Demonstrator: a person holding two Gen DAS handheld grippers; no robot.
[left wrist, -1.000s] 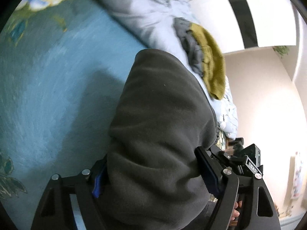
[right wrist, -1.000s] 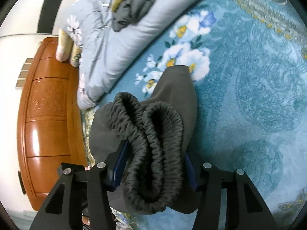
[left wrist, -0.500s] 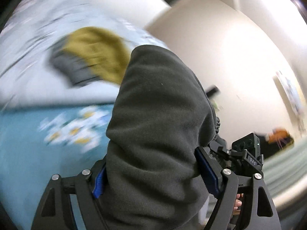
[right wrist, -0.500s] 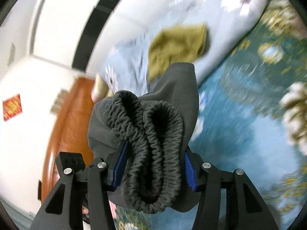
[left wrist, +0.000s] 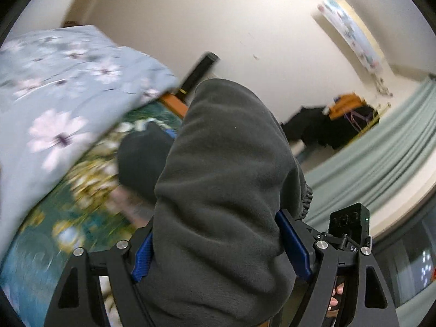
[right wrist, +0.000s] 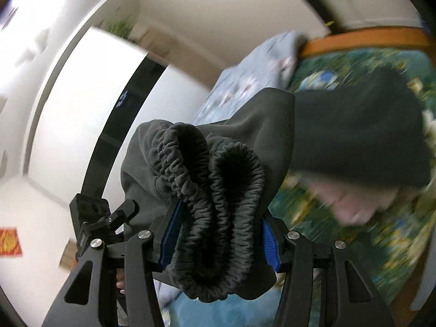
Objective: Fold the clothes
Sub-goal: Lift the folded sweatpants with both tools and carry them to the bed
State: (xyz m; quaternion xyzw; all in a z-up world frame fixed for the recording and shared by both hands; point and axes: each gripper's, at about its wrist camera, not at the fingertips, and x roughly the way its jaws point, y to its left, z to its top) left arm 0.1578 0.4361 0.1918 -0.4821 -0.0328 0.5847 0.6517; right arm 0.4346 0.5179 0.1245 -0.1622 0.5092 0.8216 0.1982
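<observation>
In the left wrist view, a pale blue floral quilt [left wrist: 54, 103] filled the left side, lying over a teal patterned bedspread [left wrist: 41, 250] that was blurred. Toward the middle, the left hand-held gripper [left wrist: 220, 253] was clamped on a thick fold of the dark grey fleece garment [left wrist: 226, 179], its blue-padded fingers [left wrist: 293, 242] pressing the cloth from both sides; the garment bulged up between them and hid much of the scene. Behind it a dark sleeve [left wrist: 141, 158] of the person's arm showed, blurred. To the right stood a cream wall [left wrist: 245, 21] with a picture [left wrist: 351, 32] hung on it, dark bags and an orange thing too blurred to name, and a pale green curtain [left wrist: 381, 158]. At the lower right, part of the other gripper's camera block [left wrist: 348, 223] was just beside the garment. In the right wrist view, a white wardrobe [right wrist: 90, 114] with a black strip lay on the left. In the middle, the right hand-held gripper [right wrist: 218, 239] was closed on the garment's gathered elastic waistband [right wrist: 215, 204], which was doubled into two ridges between the blue pads, the grey cloth [right wrist: 261, 120] rising behind it. To the right, the dark sleeve [right wrist: 362, 136] and a blurred hand [right wrist: 351, 204] crossed over the green patterned bedspread [right wrist: 381, 245], with an orange-brown wooden bed frame [right wrist: 365, 38] curving along the top.
</observation>
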